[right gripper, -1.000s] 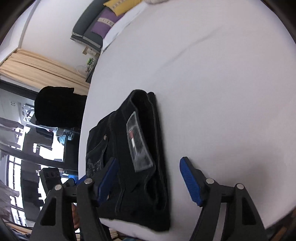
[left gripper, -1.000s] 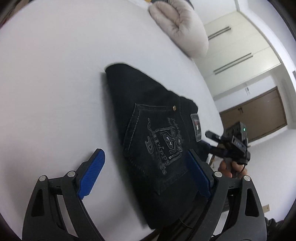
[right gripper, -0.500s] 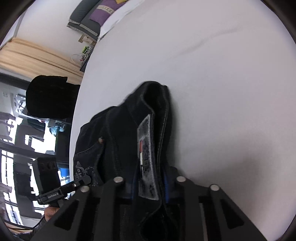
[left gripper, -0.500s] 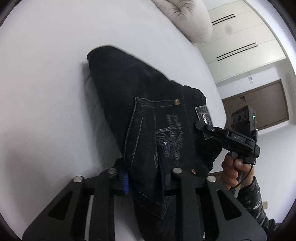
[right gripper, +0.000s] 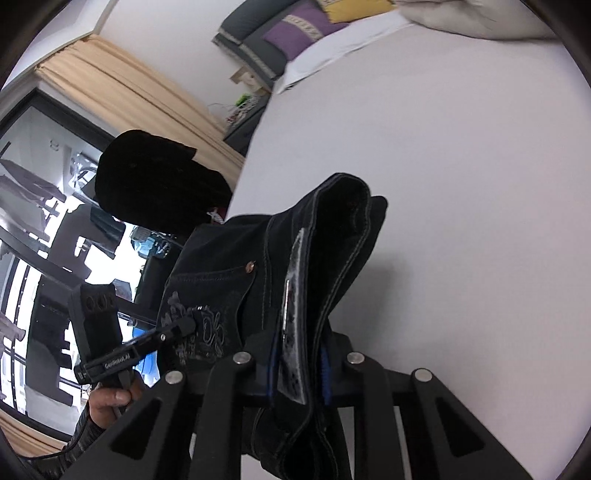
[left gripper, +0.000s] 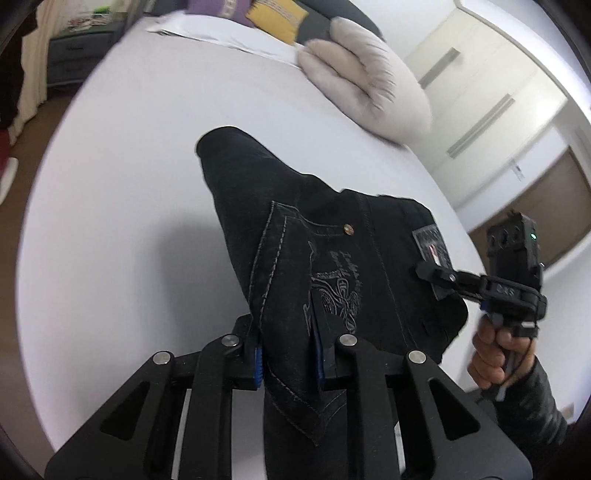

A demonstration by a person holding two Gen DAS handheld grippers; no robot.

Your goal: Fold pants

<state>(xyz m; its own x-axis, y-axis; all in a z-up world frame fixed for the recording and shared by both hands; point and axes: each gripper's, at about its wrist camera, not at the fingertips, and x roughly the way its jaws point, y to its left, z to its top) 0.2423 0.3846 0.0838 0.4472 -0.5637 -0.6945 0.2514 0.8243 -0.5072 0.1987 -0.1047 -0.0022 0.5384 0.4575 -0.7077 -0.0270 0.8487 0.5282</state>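
The folded black jeans [left gripper: 295, 229] with an embroidered back pocket are lifted off the white bed [left gripper: 129, 166]. My left gripper [left gripper: 288, 354] is shut on the pocket side of the bundle. My right gripper [right gripper: 299, 365] is shut on the waistband edge by the grey label [right gripper: 291, 302]. The right gripper also shows in the left wrist view [left gripper: 436, 275], pinching the label corner. The left gripper shows in the right wrist view [right gripper: 184, 328], at the pocket embroidery. The far end of the jeans [right gripper: 347, 199] hangs over the sheet.
A beige pillow [left gripper: 365, 77] lies at the head of the bed, with yellow and purple cushions [left gripper: 273, 14] behind. A dark chair back [right gripper: 155, 181] and curtains [right gripper: 129, 92] stand past the bed's left edge. Wardrobe doors [left gripper: 480, 74] are at the right.
Both grippers have shut on the folded jeans and raised them off the sheet. The bundle has tilted, and more of the room shows in both views.
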